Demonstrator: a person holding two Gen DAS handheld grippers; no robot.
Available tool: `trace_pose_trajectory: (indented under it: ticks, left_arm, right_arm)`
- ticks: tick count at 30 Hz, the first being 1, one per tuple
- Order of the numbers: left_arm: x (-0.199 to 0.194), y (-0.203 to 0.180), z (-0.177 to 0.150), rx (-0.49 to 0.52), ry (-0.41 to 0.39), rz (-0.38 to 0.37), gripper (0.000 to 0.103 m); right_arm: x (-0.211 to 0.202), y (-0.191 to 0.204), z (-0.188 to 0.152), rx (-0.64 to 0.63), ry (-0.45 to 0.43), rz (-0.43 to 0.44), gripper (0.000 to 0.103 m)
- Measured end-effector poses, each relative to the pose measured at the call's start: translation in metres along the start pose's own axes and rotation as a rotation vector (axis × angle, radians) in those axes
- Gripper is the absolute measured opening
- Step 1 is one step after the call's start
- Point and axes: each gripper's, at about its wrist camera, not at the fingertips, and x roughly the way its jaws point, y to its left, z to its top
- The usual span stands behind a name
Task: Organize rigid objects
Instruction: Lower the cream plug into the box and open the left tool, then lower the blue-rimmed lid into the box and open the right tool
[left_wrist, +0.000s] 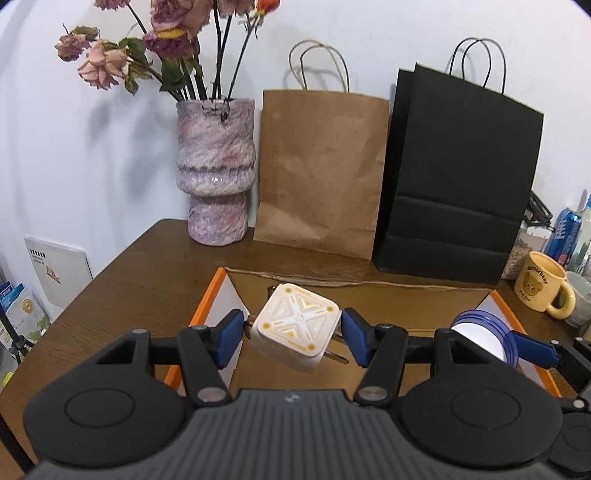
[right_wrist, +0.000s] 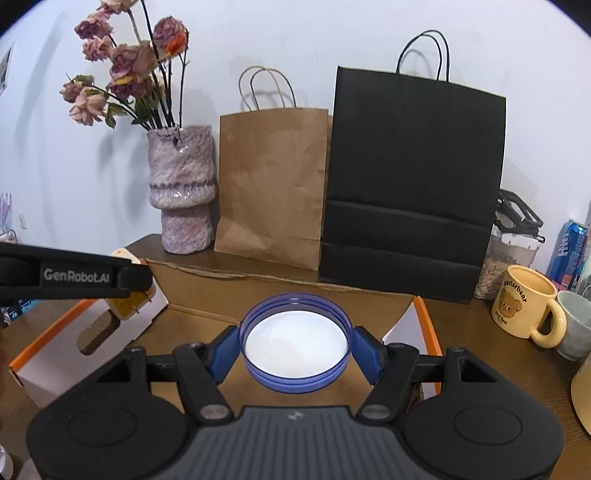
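Observation:
My left gripper (left_wrist: 293, 332) is shut on a white plug adapter (left_wrist: 295, 326) with yellow markings and metal prongs, held tilted above an open cardboard box (left_wrist: 221, 295) with orange-edged flaps. My right gripper (right_wrist: 295, 349) is shut on a round blue lid (right_wrist: 295, 341) with a white inside, held over the same box (right_wrist: 424, 314). The lid (left_wrist: 480, 332) and a right finger (left_wrist: 535, 349) show at the right of the left wrist view. The left gripper's body (right_wrist: 74, 275) crosses the left of the right wrist view, with the adapter (right_wrist: 127, 254) mostly hidden behind it.
On the wooden table (left_wrist: 129, 277), against the wall stand a pink vase of dried flowers (left_wrist: 216, 173), a brown paper bag (left_wrist: 321, 173) and a black paper bag (left_wrist: 461, 177). A yellow bear mug (right_wrist: 528, 306), a grey cup (right_wrist: 576, 325), a blue can (right_wrist: 570, 254) and a lidded jar (right_wrist: 509, 254) stand at the right.

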Motion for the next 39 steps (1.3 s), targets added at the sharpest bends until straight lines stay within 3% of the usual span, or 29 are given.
trace_pose_trajectory:
  ticks: [12,13,14,16,17,39]
  left_arm:
    - [0.027,-0.002,-0.008,0.035,0.075,0.022,0.061]
    - [0.027,-0.002,-0.008,0.041,0.07,0.022,0.068]
    - [0.025,-0.003,-0.009,0.047,0.061,0.025,0.083]
    - [0.02,-0.005,-0.009,0.051,0.034,0.038,0.1]
    - [0.018,-0.006,-0.009,0.054,0.018,0.041,0.102]
    - [0.014,-0.002,-0.005,0.033,0.017,0.04,0.103]
  right_arm:
    - [0.017,-0.01,-0.007,0.027,0.055,-0.005,0.065]
    - [0.017,-0.011,-0.008,0.03,0.057,-0.007,0.066]
    - [0.017,-0.012,-0.008,0.036,0.056,-0.009,0.072]
    - [0.017,-0.015,-0.007,0.043,0.049,-0.019,0.096]
    - [0.016,-0.016,-0.007,0.042,0.046,-0.02,0.1]
    - [0.015,-0.018,-0.007,0.055,0.044,-0.017,0.103]
